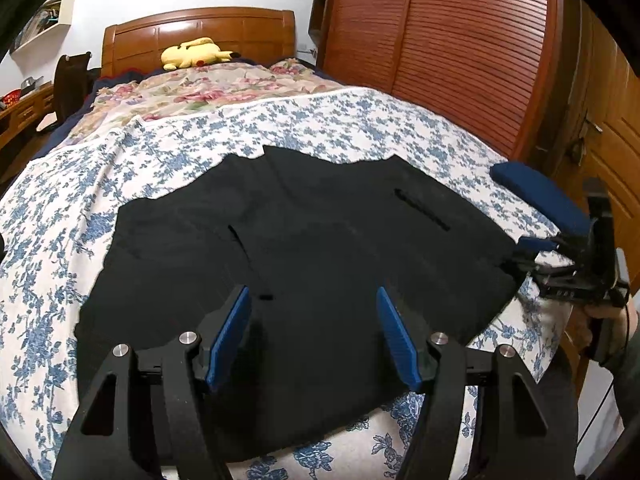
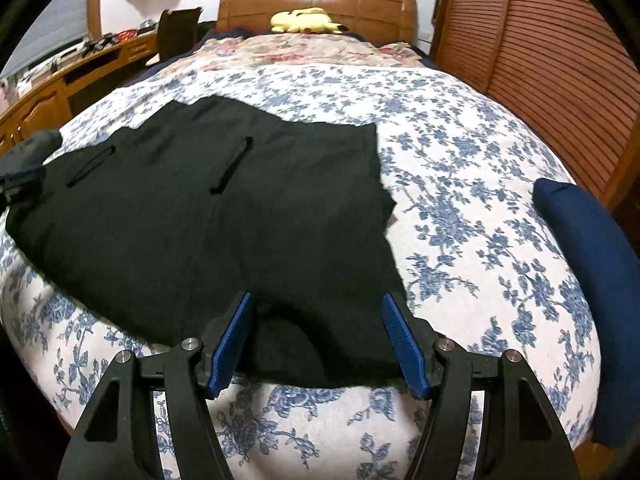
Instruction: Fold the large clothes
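Left gripper (image 1: 314,334) fills the bottom of the left wrist view, jaws wide apart w/ nothing between the blue pads, hovering over the near edge of a black garment (image 1: 300,240). Garment lies spread flat across the frame centre; two slit-like openings show in it. Whether the fingertips touch the cloth can't be told.

In the right wrist view, right gripper (image 2: 318,338) sits at bottom centre, jaws also wide and empty, above the garment's near right corner; the garment runs toward the upper left.

Garment rests on a blue-floral bedsheet (image 1: 360,120). A navy padded armrest (image 2: 592,248) is at right. Farther back: pink-floral quilt (image 1: 208,92), yellow plush toy (image 1: 194,54), wooden headboard (image 1: 200,28). Slatted wooden wardrobe (image 1: 460,40) at upper right.

Garment type is hard to make out; its folds are lost in the black.
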The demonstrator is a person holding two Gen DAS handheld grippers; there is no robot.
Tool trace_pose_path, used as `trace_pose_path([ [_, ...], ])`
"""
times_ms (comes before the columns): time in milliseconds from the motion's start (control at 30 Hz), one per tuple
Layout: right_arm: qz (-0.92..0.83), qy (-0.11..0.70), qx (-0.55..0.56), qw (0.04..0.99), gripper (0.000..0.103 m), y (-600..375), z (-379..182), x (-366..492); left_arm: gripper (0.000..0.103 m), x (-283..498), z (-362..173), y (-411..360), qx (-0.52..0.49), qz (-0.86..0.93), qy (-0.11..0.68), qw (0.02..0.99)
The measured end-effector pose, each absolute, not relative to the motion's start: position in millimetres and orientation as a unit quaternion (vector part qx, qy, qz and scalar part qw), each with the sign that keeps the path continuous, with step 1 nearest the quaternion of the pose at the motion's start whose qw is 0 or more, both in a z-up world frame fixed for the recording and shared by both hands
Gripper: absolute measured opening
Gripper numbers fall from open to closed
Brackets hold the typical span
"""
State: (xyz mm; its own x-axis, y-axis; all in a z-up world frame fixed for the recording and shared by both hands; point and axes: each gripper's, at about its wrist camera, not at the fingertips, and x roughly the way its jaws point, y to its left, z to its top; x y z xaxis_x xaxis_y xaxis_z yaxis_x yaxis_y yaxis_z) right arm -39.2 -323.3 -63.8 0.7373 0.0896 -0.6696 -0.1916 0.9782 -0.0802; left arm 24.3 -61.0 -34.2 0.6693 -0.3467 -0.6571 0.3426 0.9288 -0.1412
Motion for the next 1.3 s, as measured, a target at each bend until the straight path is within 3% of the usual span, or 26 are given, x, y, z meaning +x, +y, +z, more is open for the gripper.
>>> trace_pose_path([
  [267,0.053,0.35,-0.043,0.934,0.08,-347,-58,-39,0.066,25,-49,-78,0.014,-0.199,0.386,0.901],
  [700,0.106,0.41,0.039,0.905,0.08,-367,-85,-12,0.066,24,-65,-82,0.027,-0.205,0.404,0.891],
  [833,0.125,0.409,0.057,0.902,0.071,-370,-85,-8,0.066,25,-65,-82,0.027,-0.206,0.404,0.891],
  [900,0.134,0.409,0.062,0.9,0.058,-371,-84,-5,0.066,26,-65,-81,0.023,-0.207,0.404,0.89],
  [967,0.156,0.409,0.076,0.896,0.032,-372,-84,-2,0.066,25,-63,-78,0.016,-0.21,0.405,0.89],
  [1133,0.151,0.381,0.051,0.911,0.019,-363,-66,-5,0.066,21,-51,-65,0.003,-0.209,0.392,0.896],
  [1300,0.153,0.337,0.024,0.929,0.016,-343,-28,-7,0.066,8,-32,-31,-0.015,-0.2,0.362,0.91],
])
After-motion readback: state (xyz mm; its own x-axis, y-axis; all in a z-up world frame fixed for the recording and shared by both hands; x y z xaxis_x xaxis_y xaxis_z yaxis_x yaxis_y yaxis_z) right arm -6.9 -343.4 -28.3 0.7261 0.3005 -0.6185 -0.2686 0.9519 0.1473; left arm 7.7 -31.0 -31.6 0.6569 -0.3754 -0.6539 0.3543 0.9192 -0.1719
